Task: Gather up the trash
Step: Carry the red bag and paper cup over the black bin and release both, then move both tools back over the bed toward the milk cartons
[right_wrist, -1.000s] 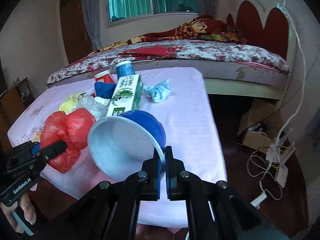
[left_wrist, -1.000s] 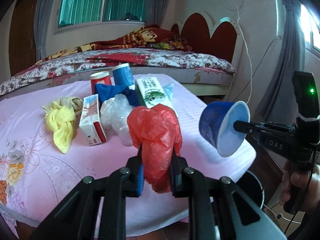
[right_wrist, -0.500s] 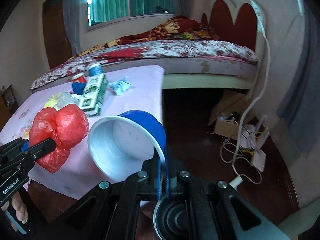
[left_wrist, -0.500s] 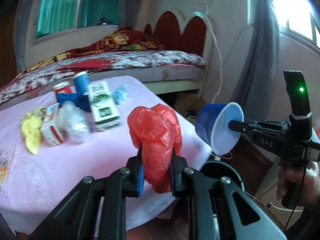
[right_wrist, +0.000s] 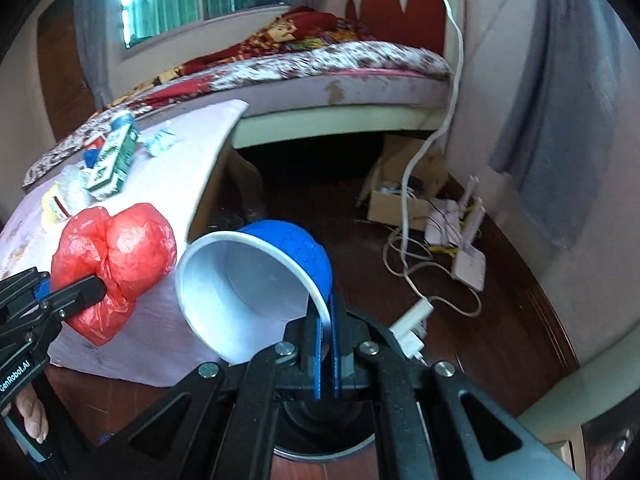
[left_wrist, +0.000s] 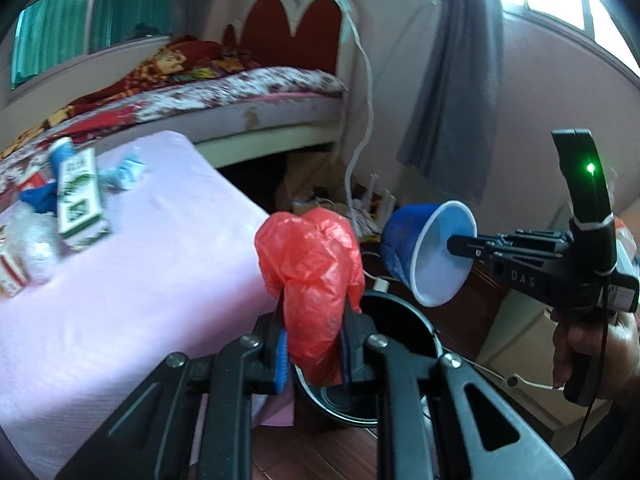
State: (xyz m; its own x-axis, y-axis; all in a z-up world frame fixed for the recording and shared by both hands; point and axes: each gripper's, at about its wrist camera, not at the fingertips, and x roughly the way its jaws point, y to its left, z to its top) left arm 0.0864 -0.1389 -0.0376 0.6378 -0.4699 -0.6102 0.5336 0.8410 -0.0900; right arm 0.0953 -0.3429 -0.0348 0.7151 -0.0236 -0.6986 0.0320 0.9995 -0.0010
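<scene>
The dark bin (left_wrist: pixel 400 320) is mostly hidden behind the red bag (left_wrist: pixel 312 264) and the left tool (left_wrist: pixel 312 356); in the right wrist view only slivers of it show under the right tool (right_wrist: pixel 326 344). Items at the surface's (left_wrist: pixel 140 280) far left are blurred and cut by the edge. The bin's contents cannot be told.

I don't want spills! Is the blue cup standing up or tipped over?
Tipped: the blue cup lies sideways in the right gripper, showing an empty white inside.

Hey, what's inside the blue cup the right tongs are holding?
The blue cup, pinched at its rim by the right tongs, shows a bare white inside with nothing in it. The lowest part behind the rim is hidden.
</scene>
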